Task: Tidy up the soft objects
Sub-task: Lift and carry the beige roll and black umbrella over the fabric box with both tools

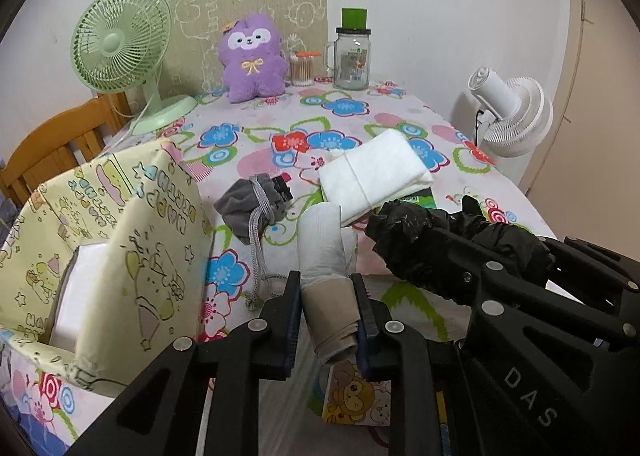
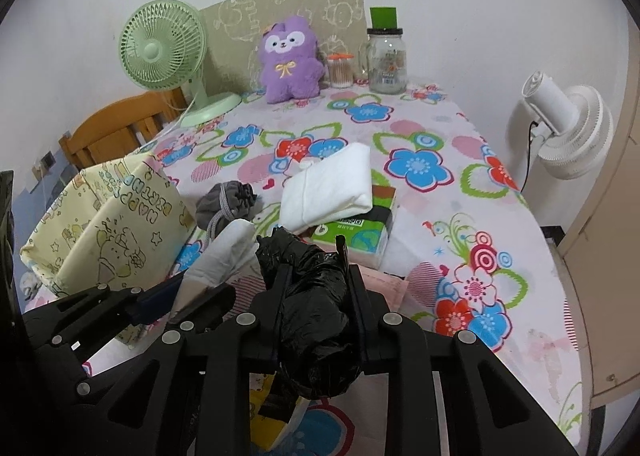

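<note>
back-left: green desk fan (image 1: 120, 44) | back-centre: glass mug jar (image 1: 352, 60), cotton swabs (image 1: 303, 70) | right: white fan (image 1: 516, 112)

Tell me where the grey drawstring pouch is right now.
In the left wrist view the grey drawstring pouch lies on the tablecloth, between the yellow box and the folded white cloth.

Glossy crinkled black plastic bundle (image 2: 312, 312); matt white cloth roll (image 1: 322, 244).

Two fans (image 1: 120, 56), one purple plush (image 1: 252, 60), one glass jar (image 1: 352, 60), one grey pouch (image 1: 250, 206), one patterned box (image 1: 100, 240)
</note>
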Tool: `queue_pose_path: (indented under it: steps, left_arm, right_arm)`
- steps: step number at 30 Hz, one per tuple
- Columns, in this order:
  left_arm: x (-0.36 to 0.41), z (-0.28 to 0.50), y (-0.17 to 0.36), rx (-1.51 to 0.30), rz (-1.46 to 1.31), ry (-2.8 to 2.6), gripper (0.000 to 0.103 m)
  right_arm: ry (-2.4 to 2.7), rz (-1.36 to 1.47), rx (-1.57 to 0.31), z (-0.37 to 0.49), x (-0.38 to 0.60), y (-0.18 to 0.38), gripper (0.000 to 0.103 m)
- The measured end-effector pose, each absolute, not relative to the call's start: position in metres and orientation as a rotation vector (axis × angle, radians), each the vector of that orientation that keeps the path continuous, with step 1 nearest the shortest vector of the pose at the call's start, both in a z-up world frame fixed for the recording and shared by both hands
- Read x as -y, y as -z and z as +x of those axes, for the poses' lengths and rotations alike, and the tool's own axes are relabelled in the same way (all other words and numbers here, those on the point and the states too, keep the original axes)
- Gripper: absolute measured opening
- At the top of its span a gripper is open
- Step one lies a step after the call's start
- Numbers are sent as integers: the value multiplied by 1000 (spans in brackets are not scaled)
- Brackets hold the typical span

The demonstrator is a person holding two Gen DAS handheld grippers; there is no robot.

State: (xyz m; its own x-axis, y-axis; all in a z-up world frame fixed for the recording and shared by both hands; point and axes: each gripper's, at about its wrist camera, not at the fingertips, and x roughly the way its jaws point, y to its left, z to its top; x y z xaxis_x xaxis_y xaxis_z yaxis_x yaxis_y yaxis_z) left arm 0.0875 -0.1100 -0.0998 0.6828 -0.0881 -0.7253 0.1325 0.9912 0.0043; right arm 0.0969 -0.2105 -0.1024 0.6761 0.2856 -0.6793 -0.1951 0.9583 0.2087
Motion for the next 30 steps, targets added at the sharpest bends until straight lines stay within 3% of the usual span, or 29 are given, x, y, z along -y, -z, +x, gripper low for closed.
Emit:
queue_pose_path:
  steps: [30]
  left_arm:
    - [110,45,33,-685,80,150,21]
  right_arm:
    - [-155,109,-657,46,216,31,29]
